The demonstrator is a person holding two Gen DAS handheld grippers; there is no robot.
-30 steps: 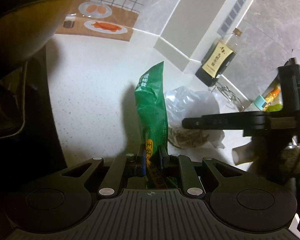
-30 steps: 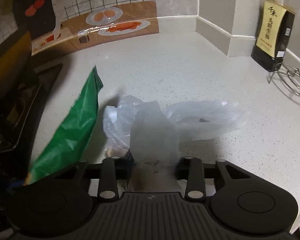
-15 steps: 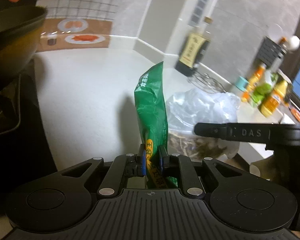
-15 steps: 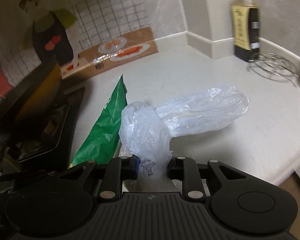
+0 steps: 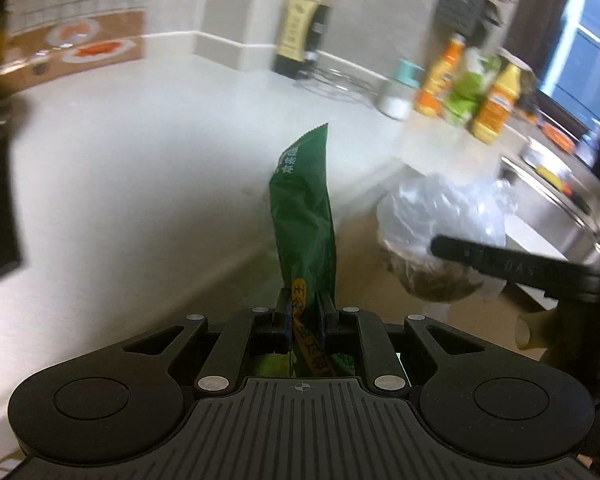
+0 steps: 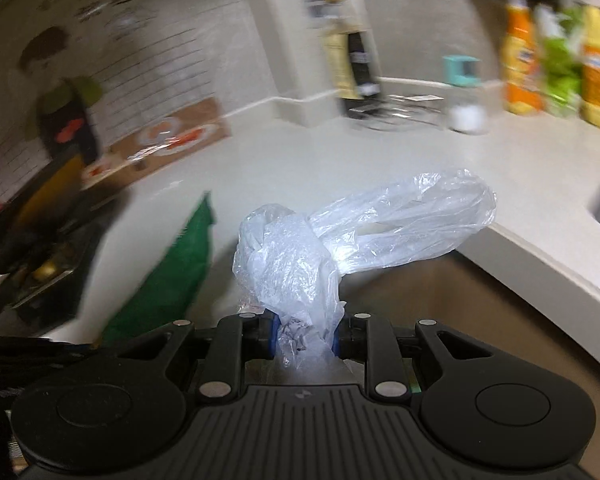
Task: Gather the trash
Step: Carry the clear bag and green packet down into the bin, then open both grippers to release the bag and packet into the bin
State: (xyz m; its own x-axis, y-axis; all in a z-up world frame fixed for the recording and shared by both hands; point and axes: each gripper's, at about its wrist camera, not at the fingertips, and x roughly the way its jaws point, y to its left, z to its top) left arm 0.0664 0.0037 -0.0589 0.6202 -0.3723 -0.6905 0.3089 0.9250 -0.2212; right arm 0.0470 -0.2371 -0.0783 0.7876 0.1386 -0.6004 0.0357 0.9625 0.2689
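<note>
Left gripper (image 5: 305, 312) has its jaws clamped on the bottom of a green snack packet (image 5: 304, 208), which stands up straight out ahead of them, clear of the white table (image 5: 140, 168). Right gripper (image 6: 306, 330) has its jaws pinched on the knotted neck of a clear plastic bag (image 6: 340, 240); the bag's loops fan forward and to the right of the jaws. From the left wrist view, that bag's bulging bottom holds brown scraps and hangs off to the right of the left jaws. Beyond both, blurred bottles (image 5: 472, 92) line the table's far side.
</note>
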